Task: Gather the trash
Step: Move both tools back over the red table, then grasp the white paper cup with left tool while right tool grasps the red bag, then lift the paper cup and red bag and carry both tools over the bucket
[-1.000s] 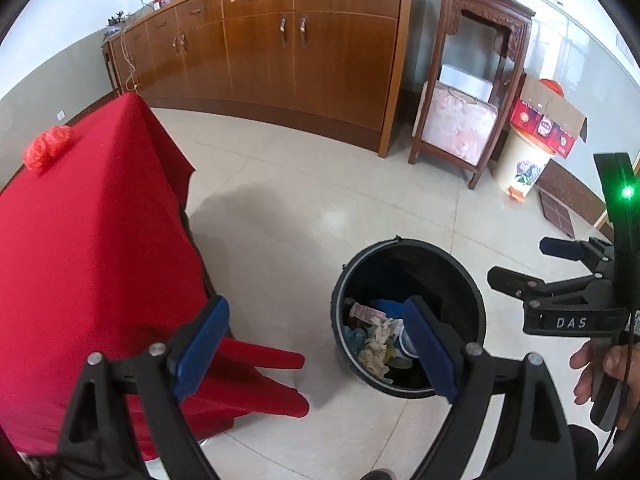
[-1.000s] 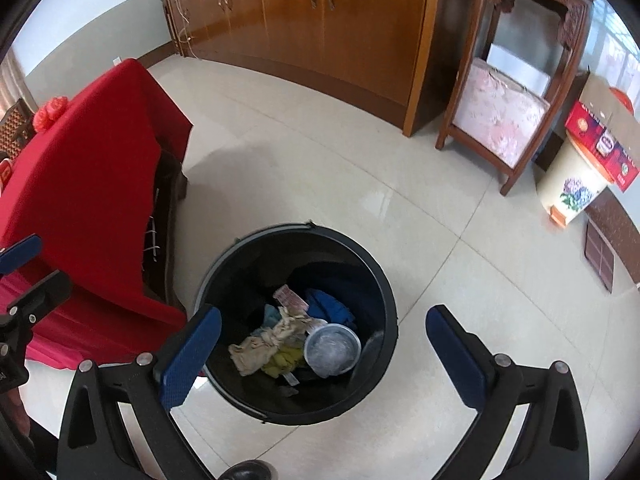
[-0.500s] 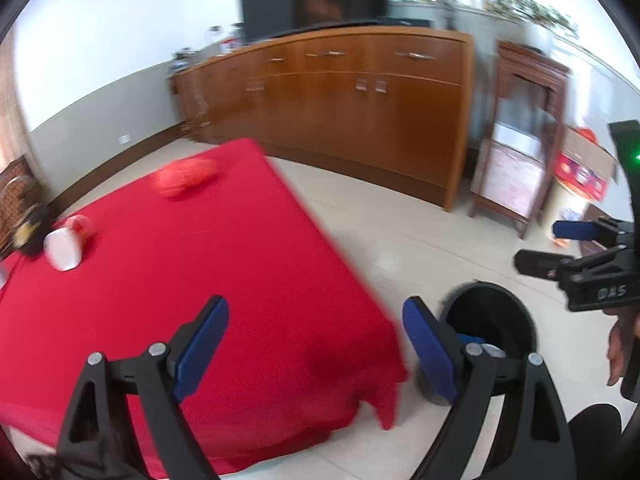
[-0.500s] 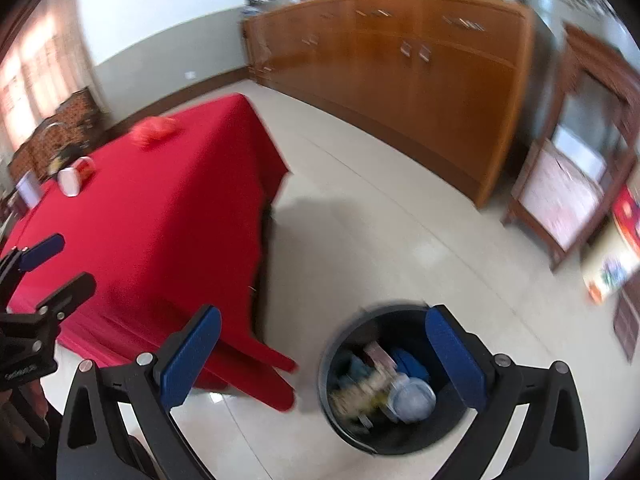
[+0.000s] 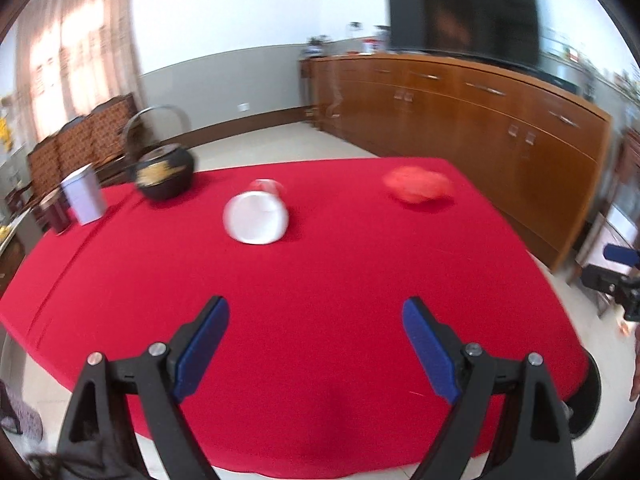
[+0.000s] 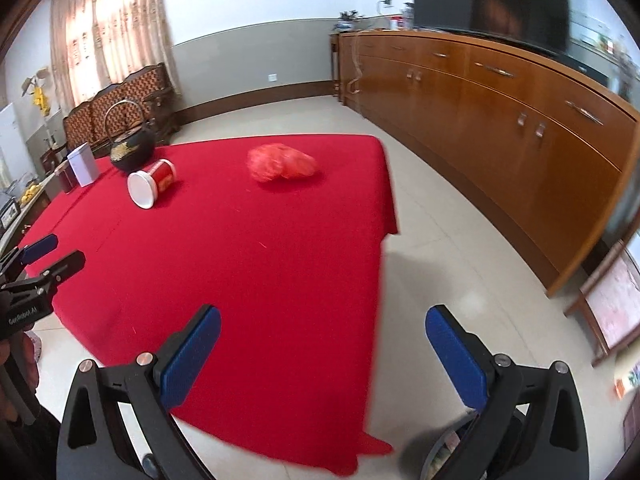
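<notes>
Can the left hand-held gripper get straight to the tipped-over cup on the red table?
Probably yes: the left hand-held gripper is open, with only bare red tablecloth between it and the tipped cup.

- Bright daylight from the curtained window (image 6: 116, 28) — overexposed.
- Left view motion-blurred; crumpled red bag (image 5: 418, 185) smeared.
- Fisheye bending, dark vignette at edges.

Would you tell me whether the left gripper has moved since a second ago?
Yes. The left gripper swung up from over the trash bin to over the red table.
</notes>
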`<state>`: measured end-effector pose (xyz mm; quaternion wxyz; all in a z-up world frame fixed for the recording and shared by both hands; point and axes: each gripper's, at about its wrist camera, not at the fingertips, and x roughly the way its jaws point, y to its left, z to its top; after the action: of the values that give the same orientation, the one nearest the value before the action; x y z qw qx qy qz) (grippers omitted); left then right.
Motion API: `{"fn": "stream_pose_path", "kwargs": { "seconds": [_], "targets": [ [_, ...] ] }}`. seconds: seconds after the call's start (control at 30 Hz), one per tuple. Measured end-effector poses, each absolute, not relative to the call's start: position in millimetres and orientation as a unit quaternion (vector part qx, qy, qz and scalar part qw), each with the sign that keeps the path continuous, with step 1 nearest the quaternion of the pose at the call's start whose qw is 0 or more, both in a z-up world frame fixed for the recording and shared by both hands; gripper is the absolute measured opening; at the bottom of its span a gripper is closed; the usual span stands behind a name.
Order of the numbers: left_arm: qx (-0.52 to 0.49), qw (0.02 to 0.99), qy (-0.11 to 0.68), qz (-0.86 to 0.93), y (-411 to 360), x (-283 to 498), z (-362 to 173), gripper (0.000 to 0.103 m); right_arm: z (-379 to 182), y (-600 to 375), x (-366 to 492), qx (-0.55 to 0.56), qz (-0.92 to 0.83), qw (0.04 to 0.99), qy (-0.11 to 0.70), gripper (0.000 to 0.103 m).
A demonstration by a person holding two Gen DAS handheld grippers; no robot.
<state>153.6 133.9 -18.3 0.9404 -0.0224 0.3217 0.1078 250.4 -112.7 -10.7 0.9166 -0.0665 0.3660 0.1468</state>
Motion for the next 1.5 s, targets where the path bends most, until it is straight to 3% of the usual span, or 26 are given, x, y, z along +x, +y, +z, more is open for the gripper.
{"fn": "stream_pose_path", "kwargs": {
  "seconds": [0.2,0.5,0.8,0.9,0.97,1.03,1.13,1.23,1.5],
  "targets": [
    [-0.053,0.934,0.335,0.117,180,196,-33,0.088,-20,-58,300,-0.086,0.159,0.913,0.366,0.103],
    [-0.067,0.925,0.362,0.095,194,278,-58,0.075,-47,-16,402,-0.085,0.156,0.903,0.392,0.103],
    [-0.063,0.913,0.392,0.090,191,325,-68,0.055,-64,7,475,-0.092,0.163,0.897,0.400,0.103],
    [-0.067,0.911,0.399,0.085,192,329,-68,0.042,-66,13,486,-0.100,0.170,0.894,0.403,0.103],
    [-0.068,0.909,0.403,0.084,192,329,-69,0.024,-69,16,490,-0.102,0.174,0.890,0.409,0.089],
    [-0.066,0.909,0.404,0.083,192,327,-70,0.010,-73,17,490,-0.104,0.181,0.884,0.417,0.048],
    [-0.053,0.915,0.392,0.079,187,319,-67,0.005,-76,16,485,-0.101,0.190,0.882,0.420,0.028],
    [-0.051,0.923,0.374,0.077,185,308,-57,0.003,-71,11,474,-0.095,0.197,0.885,0.411,0.022],
    [-0.045,0.936,0.343,0.063,166,259,-31,0.003,-49,-12,414,-0.087,0.195,0.898,0.384,0.021]
  ]
}}
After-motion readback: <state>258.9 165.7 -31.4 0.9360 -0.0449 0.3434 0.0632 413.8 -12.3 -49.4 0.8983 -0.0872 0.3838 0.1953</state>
